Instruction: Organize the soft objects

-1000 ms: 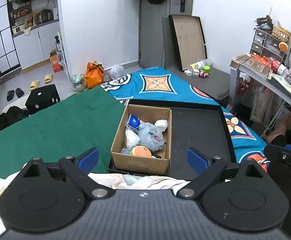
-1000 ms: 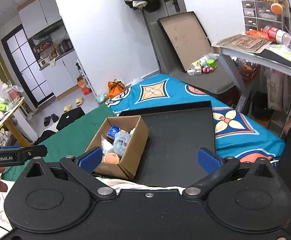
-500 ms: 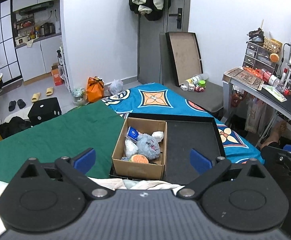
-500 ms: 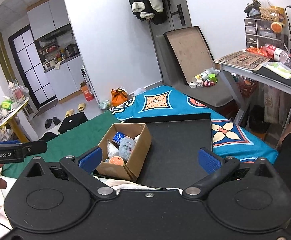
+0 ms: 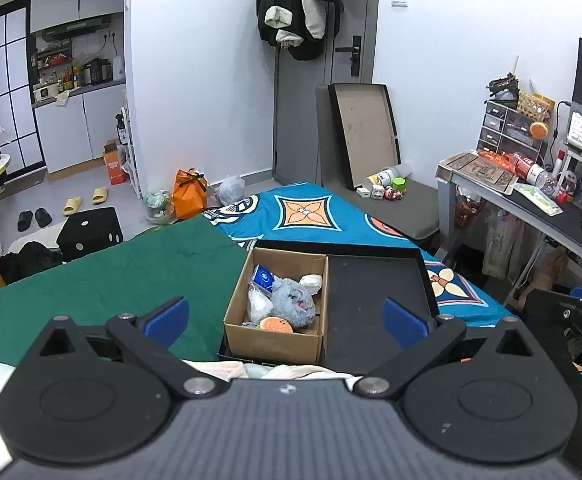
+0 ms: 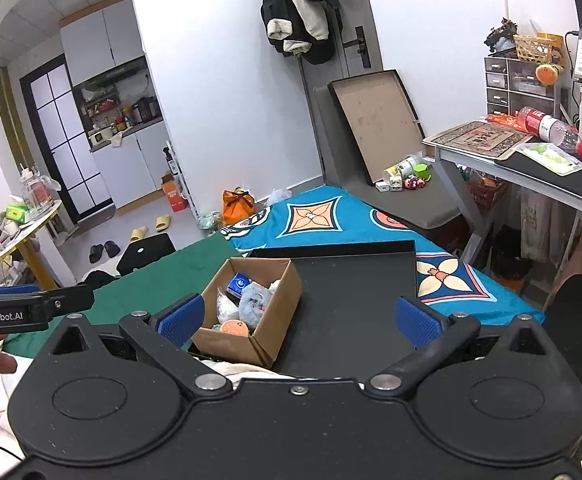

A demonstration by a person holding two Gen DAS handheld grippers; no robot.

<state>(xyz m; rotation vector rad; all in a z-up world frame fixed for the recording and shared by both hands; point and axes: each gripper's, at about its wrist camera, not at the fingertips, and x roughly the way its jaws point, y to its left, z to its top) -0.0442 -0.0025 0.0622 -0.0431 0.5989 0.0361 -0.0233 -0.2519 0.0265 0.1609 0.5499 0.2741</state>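
Observation:
A cardboard box stands in the left end of a black tray on the bed. It holds a grey plush, an orange round toy, a blue packet, a clear bag and a white soft lump. My left gripper hovers in front of the box, jaws opening wide, nothing between them. My right gripper hangs open and empty over the near edge of the tray, the box to its left.
A green cloth lies left of the tray, a blue patterned blanket behind it. White fabric is bunched under the grippers. A desk and a person's foot are on the right.
Both grippers have drawn back and risen, so the box and tray look smaller and farther off. The left jaws stand slightly wider. Nothing was picked up.

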